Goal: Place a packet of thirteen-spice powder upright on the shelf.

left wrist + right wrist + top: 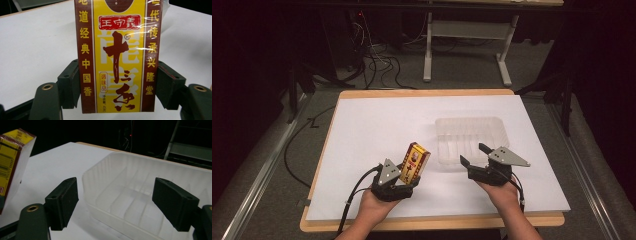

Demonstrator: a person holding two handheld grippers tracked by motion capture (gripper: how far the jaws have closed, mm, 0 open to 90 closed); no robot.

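Left gripper: jaws clamped on the two narrow sides of a yellow-and-brown carton, low on its body; the pads sit flush against the brown side bands in the left gripper view. The carton is held off the white sheet, tilted, just left of the clear plastic tray.

Right gripper: jaws standing wide, nothing between the pads, aimed at the tray's near corner.

Handling, judged: the carton looks light and stiff, but its film wrap is glossy, so it may slip; the present low grip across the narrow sides seems sound. The tray looks thin and flexible and is best pinched at the rim.

Unclear: the carton's top is cropped in the left gripper view; its contents and base are hidden. The tray's ribbed floor is faint through the plastic.
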